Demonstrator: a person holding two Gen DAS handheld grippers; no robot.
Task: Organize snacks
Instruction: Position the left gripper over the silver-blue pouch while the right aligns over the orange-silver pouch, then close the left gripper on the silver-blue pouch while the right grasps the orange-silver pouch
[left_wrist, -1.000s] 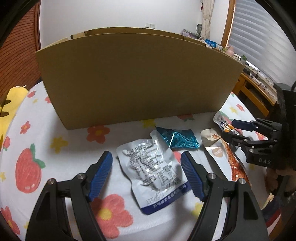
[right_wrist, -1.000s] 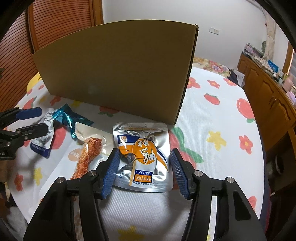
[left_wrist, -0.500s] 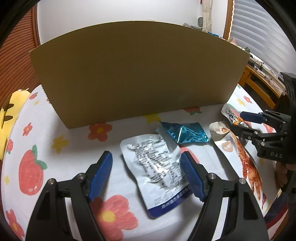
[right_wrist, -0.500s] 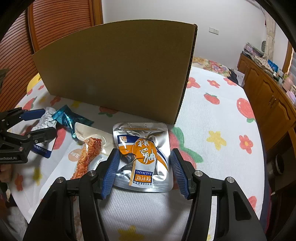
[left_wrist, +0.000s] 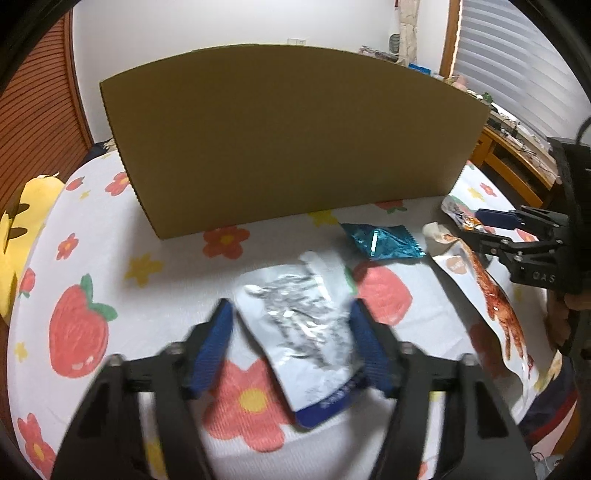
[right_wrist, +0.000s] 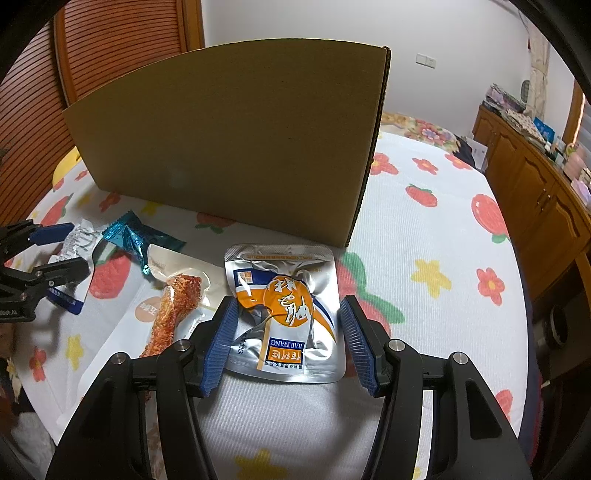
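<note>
Box: a plain brown cardboard box (left_wrist: 295, 140) stands upright at the back of the bed, its corrugated edge showing at the right corner; its inside is hidden, so what it holds cannot be told.
Bedcover: white ribbed cloth (right_wrist: 424, 229) printed with strawberries, red flowers and yellow stars — all the snack packets lie on it in front of the box.
Left gripper: the left gripper (left_wrist: 291, 347) points steeply down at the cover, its ridged blue pads on either side of the silver packet; the jaws are closing, the right pad at the packet's edge, the left pad just clear of it.
Silver packet: a crinkled foil pouch (left_wrist: 306, 332) with fine print and a blue bottom band, lying flat and slanted, blurred in the left wrist view.
Teal wrapper: a small shiny teal packet (left_wrist: 380, 242) with zigzag ends, just behind the silver one.
Clear packet: a long see-through pouch (right_wrist: 173, 302) holding a reddish, spiced strip, between the teal wrapper and the orange pouch.
Orange pouch: a squarish silver pouch (right_wrist: 284, 306) with an orange design, puffed in the middle, flat near the box's right corner.
Right gripper: the right gripper (right_wrist: 288, 343) tilts downward — its blue pads flank the orange pouch with a small gap on each side, not clamping it.
</note>
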